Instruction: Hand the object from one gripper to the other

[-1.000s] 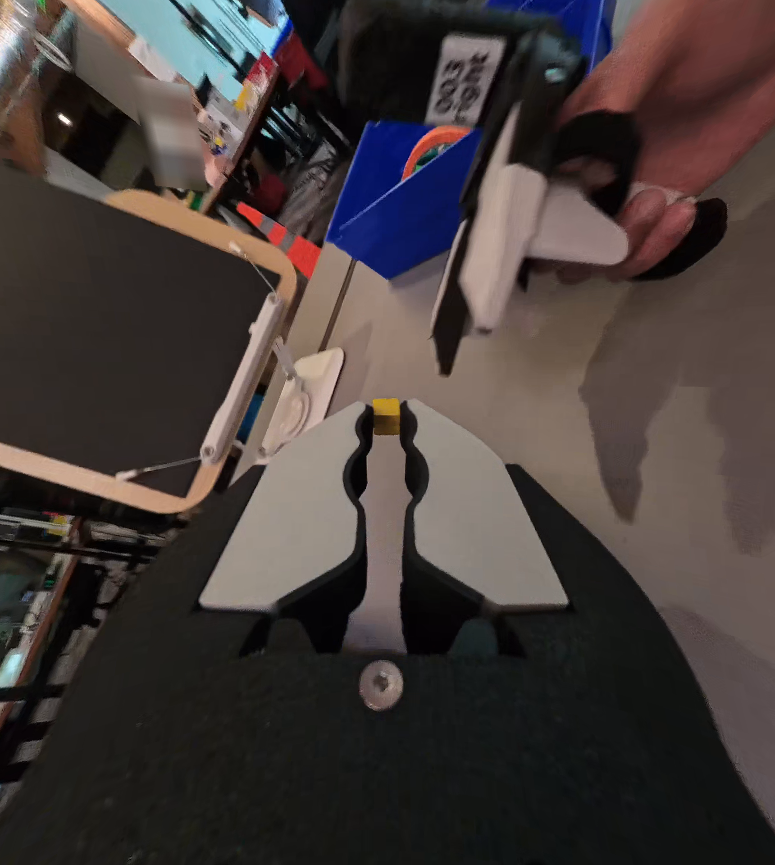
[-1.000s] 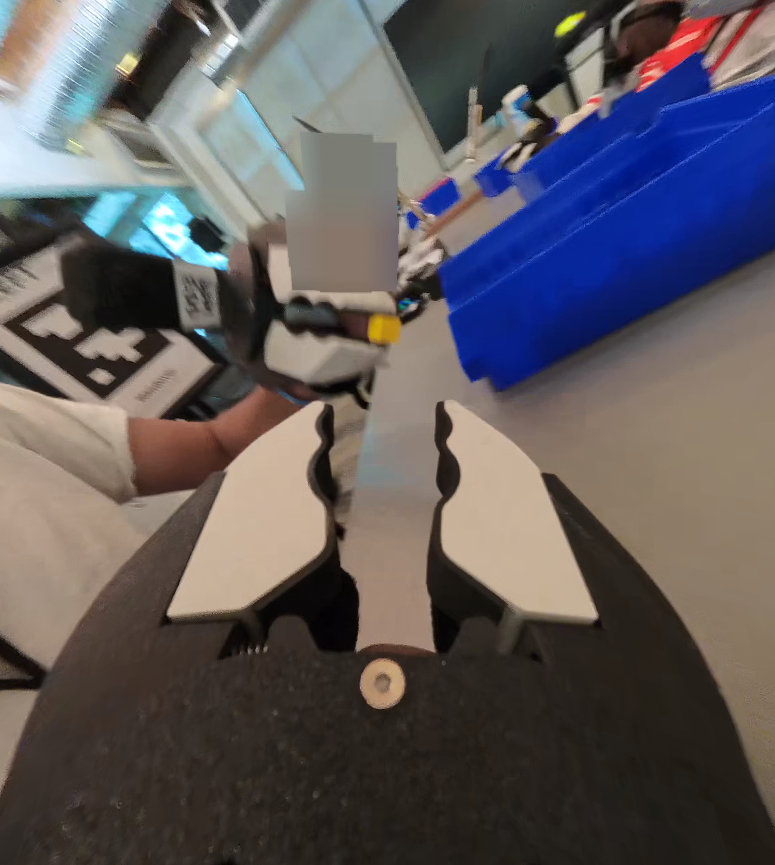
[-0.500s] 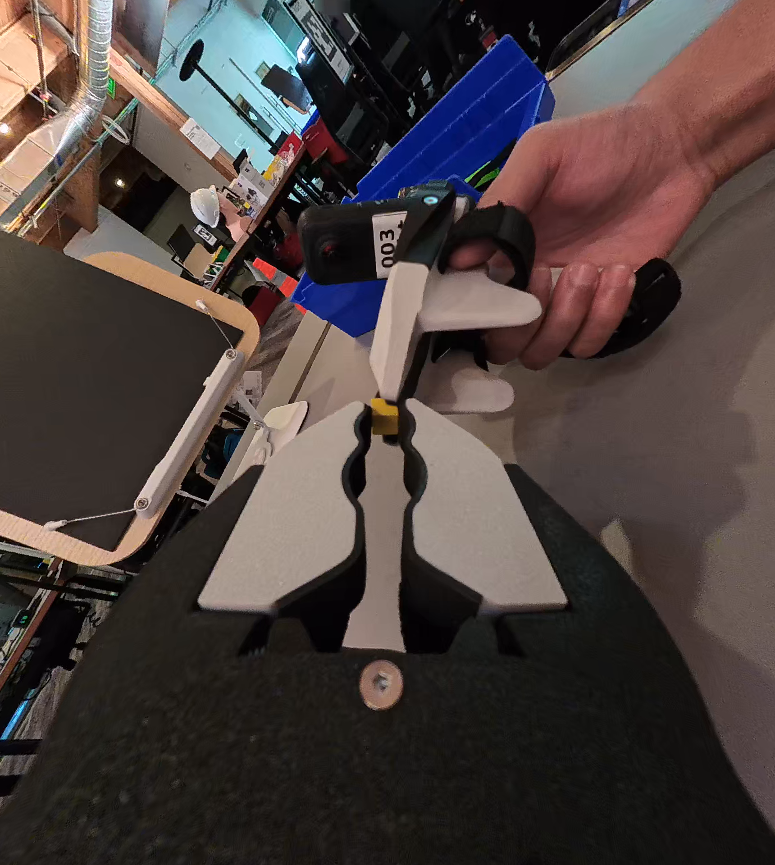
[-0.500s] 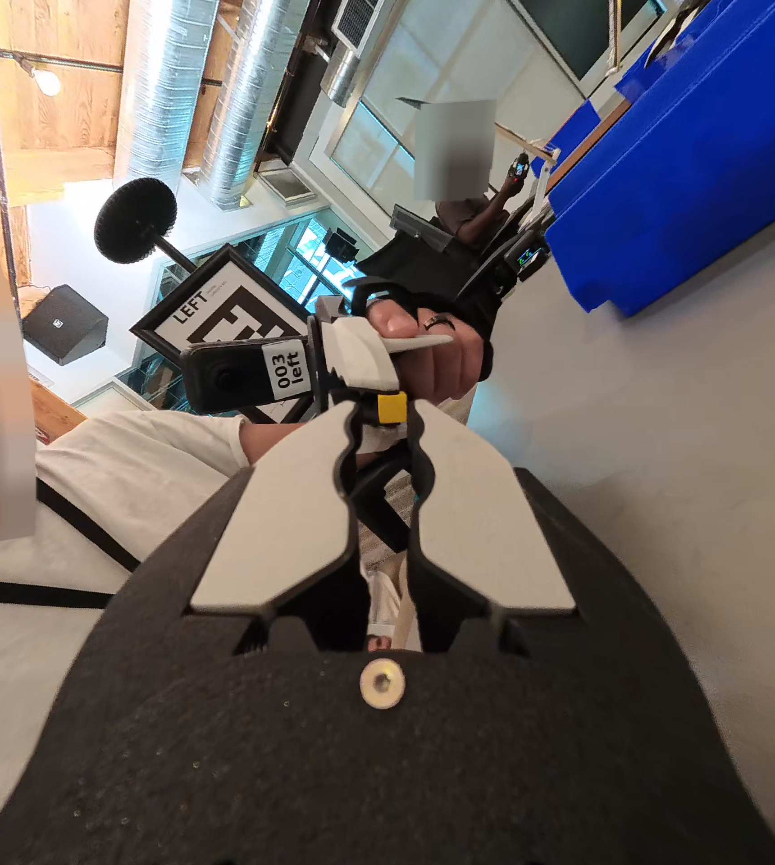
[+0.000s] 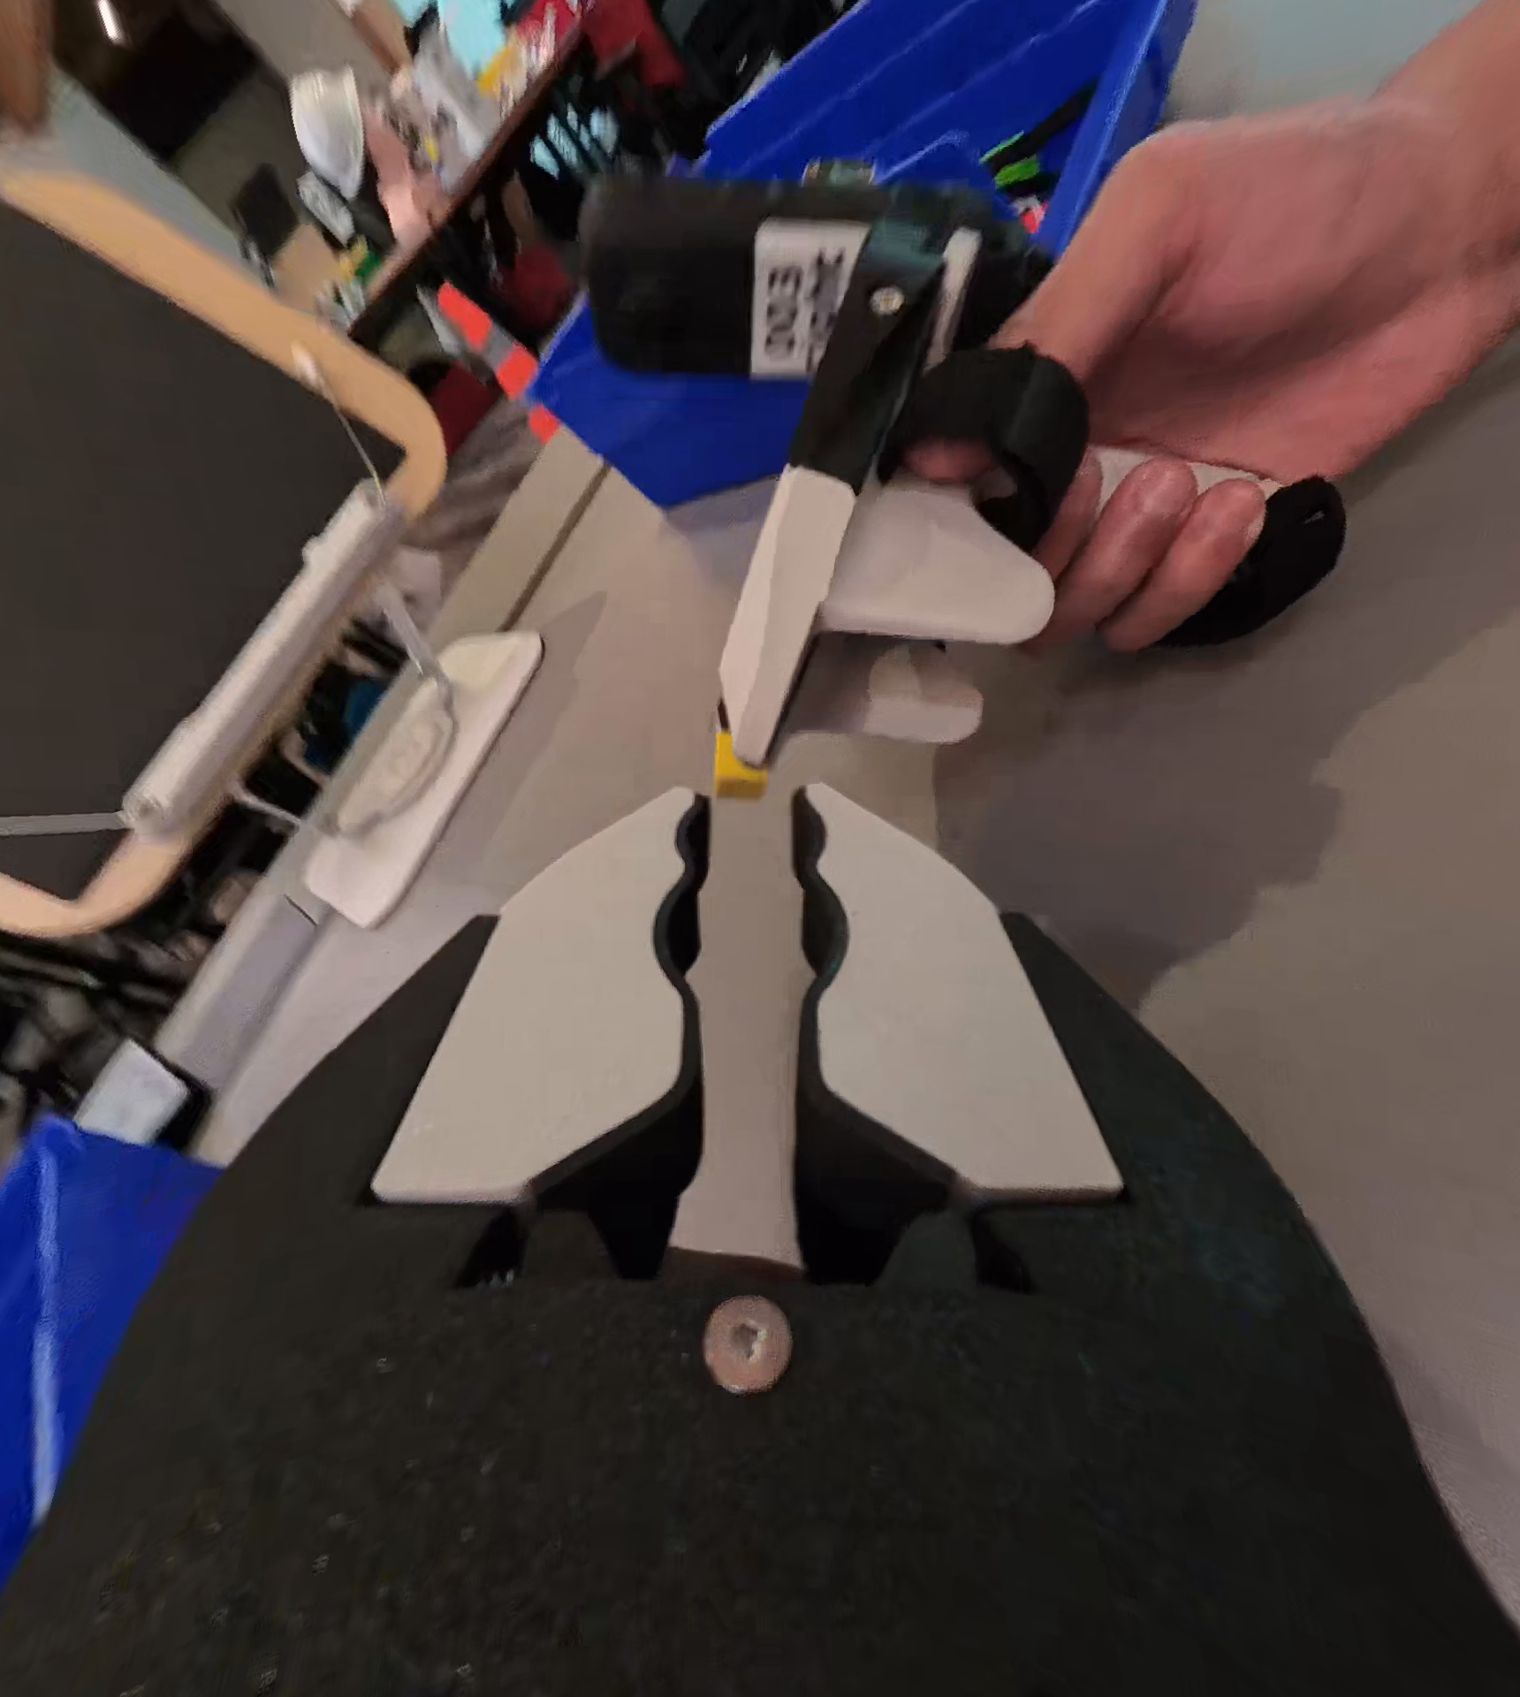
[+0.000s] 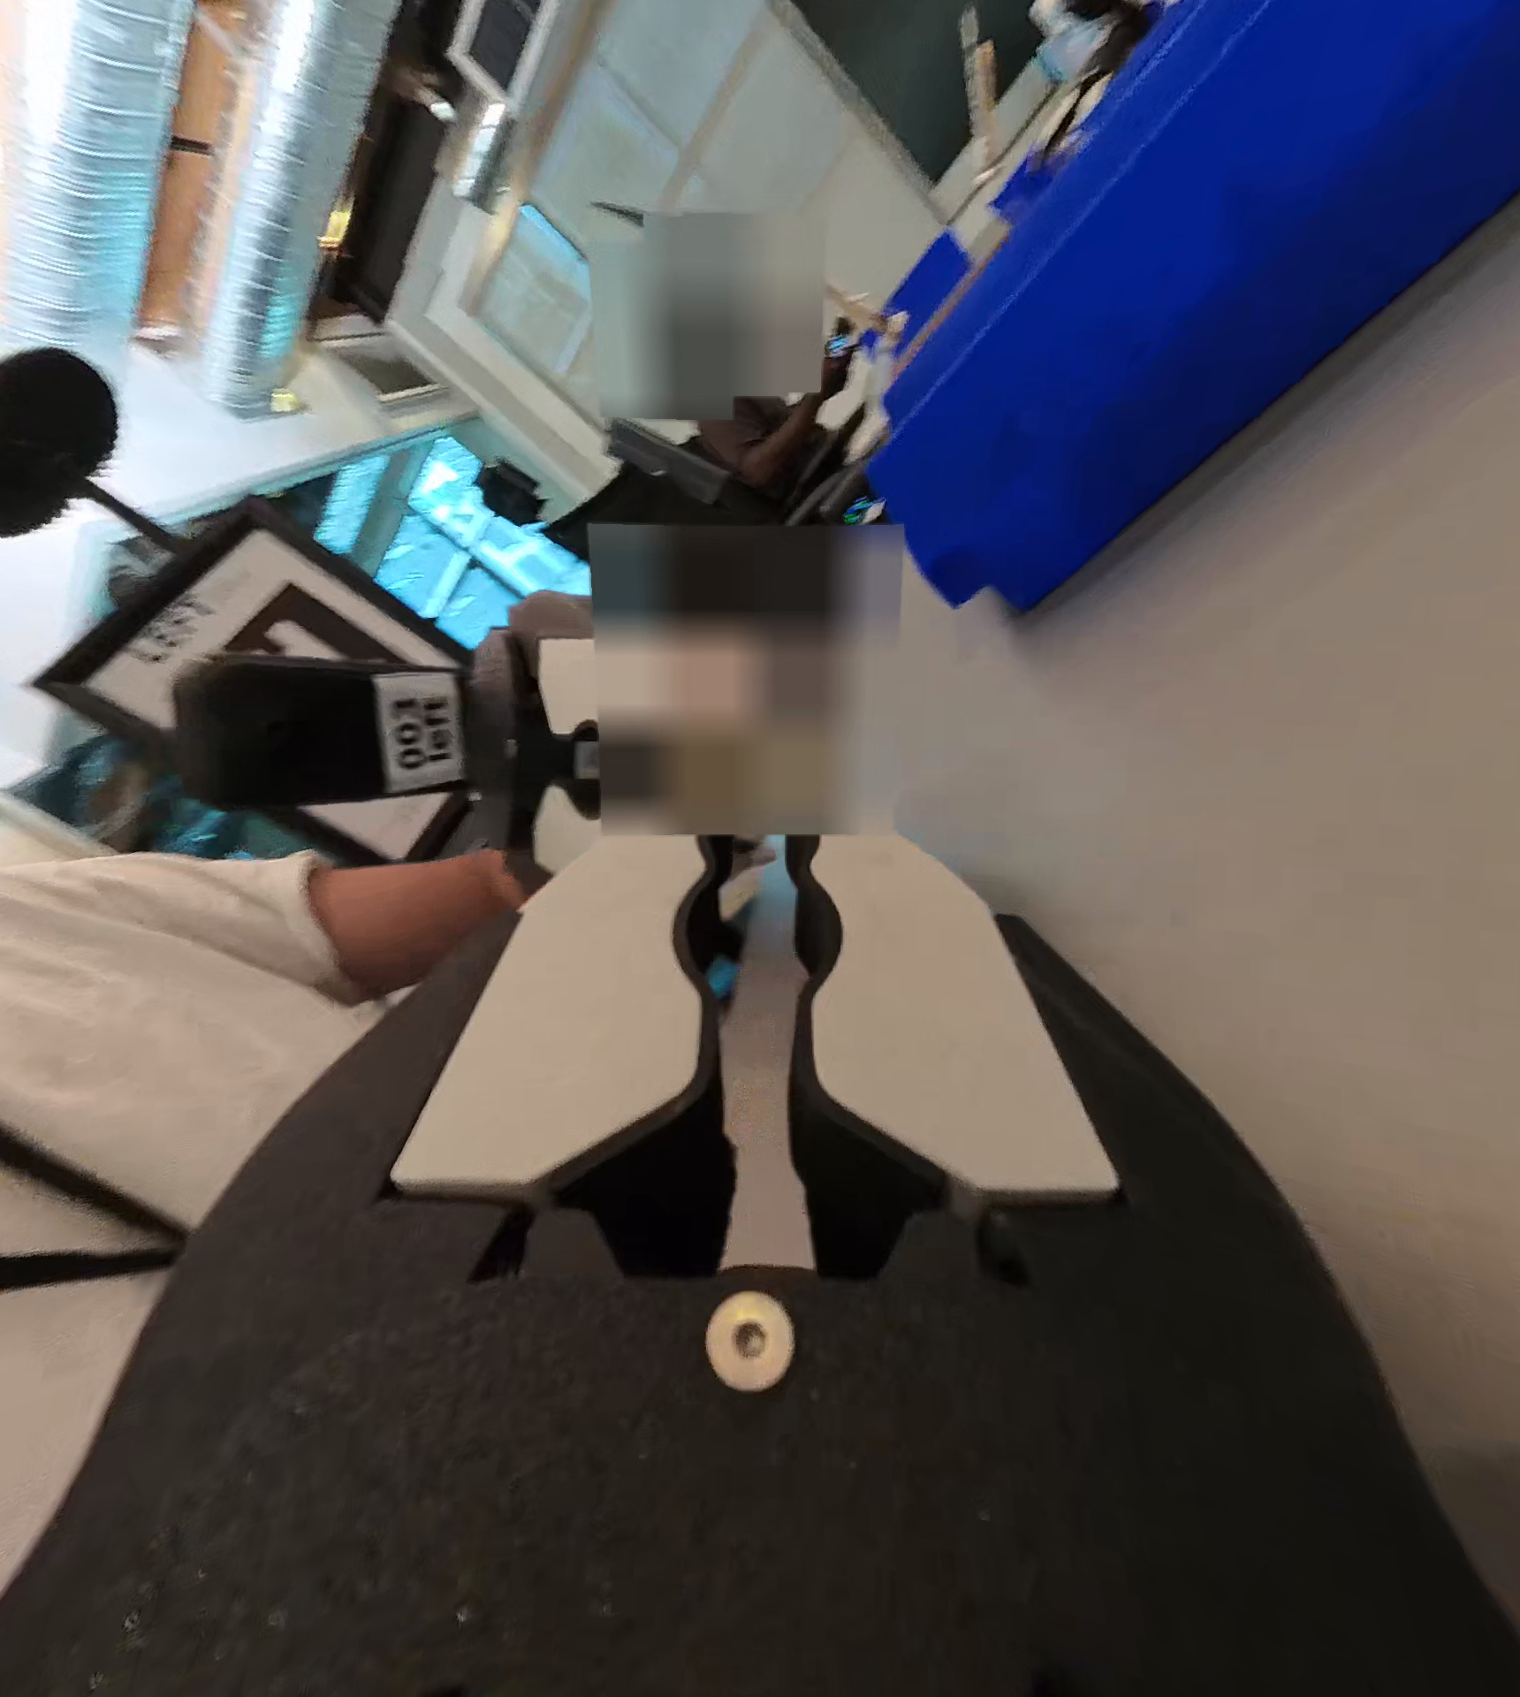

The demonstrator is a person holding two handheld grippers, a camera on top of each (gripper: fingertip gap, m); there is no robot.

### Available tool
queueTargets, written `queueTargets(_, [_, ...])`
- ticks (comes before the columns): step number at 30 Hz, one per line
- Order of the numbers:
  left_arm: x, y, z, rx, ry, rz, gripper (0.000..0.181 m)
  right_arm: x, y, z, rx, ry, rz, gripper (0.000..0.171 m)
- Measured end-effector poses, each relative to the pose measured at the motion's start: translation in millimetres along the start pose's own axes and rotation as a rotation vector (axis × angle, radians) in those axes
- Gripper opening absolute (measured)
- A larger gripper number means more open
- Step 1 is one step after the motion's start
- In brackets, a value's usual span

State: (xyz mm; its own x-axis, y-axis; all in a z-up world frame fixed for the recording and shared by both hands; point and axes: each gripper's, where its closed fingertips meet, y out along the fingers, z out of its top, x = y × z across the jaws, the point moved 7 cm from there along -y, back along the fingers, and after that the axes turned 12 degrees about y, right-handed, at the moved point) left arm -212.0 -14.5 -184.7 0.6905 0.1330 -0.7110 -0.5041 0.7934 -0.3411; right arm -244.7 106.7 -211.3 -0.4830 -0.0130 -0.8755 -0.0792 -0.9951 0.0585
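right hand-held gripper (image 5: 743, 748) pinches yellow block (image 5: 738, 779) above parted, empty left hand-held gripper (image 5: 745, 813).

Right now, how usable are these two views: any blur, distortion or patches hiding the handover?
Left wrist view: background and the far right gripper are motion-blurred, yet the yellow block at its tips reads clearly; the left gripper is sharp; soft shadows lie on the grey table. Right wrist view: wide-angle bending, blurred background, and mosaic patches cover the right gripper's tips, hiding the block.
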Motion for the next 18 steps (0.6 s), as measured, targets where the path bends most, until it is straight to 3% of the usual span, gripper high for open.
queueTargets(3, [2.8, -2.7, -11.2, -0.066, -0.284, -0.055, 0.026, 0.6, -13.8, 9.7, 0.065, -0.212, -0.246, 0.01])
queueTargets(6, [6.6, -5.0, -19.5, -0.029, -0.66, -0.132, 0.03, -7.2, -19.8, 8.9, 0.022, -0.677, -0.616, 0.011])
queueTargets(9, [5.4, 0.0, -26.9, 0.001, -0.929, -0.218, 0.034, -19.5, -11.3, -1.9, -0.035, -1.108, -0.864, 0.01])
queueTargets(14, [2.8, 6.0, -31.5, 0.074, -1.12, -0.32, 0.034, -24.8, 16.2, -27.6, -0.169, -1.577, -1.033, 0.011])
queueTargets(18, [1.3, 3.2, -30.7, 0.105, -1.095, -0.337, 0.029, -21.5, 29.4, -37.1, -0.231, -1.602, -0.996, 0.011])
